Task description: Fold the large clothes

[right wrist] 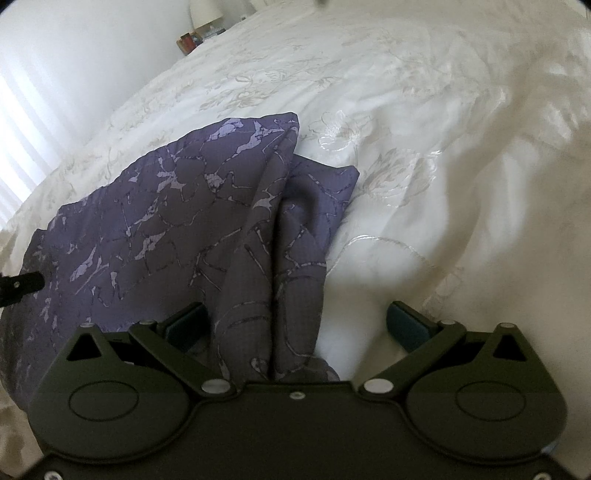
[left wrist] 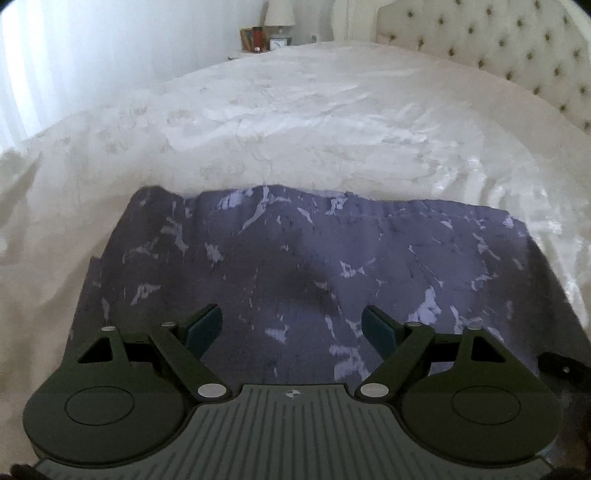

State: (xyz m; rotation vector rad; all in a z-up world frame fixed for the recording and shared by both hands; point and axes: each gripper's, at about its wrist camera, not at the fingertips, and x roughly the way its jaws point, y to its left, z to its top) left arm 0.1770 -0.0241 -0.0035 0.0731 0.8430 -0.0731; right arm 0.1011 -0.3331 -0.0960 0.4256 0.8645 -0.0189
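Note:
A purple garment with a pale marbled print [left wrist: 295, 258] lies spread on a white bed. My left gripper [left wrist: 291, 325] is open and empty, low over the garment's near part. In the right wrist view the garment [right wrist: 155, 221] has a raised fold [right wrist: 280, 258] along its right edge. My right gripper [right wrist: 295, 325] is open, jaws wide. The fold runs up between the fingers, nearer the left finger [right wrist: 184, 325]; nothing is clamped. A bit of the other gripper shows at each view's edge [left wrist: 561, 365] [right wrist: 18, 286].
The white embroidered bedspread [left wrist: 295, 122] stretches ahead and to both sides. A tufted headboard [left wrist: 498, 40] stands at the far right. A nightstand with a lamp [left wrist: 279, 18], clock and frame is at the far end. A curtained window [right wrist: 22, 122] is on the left.

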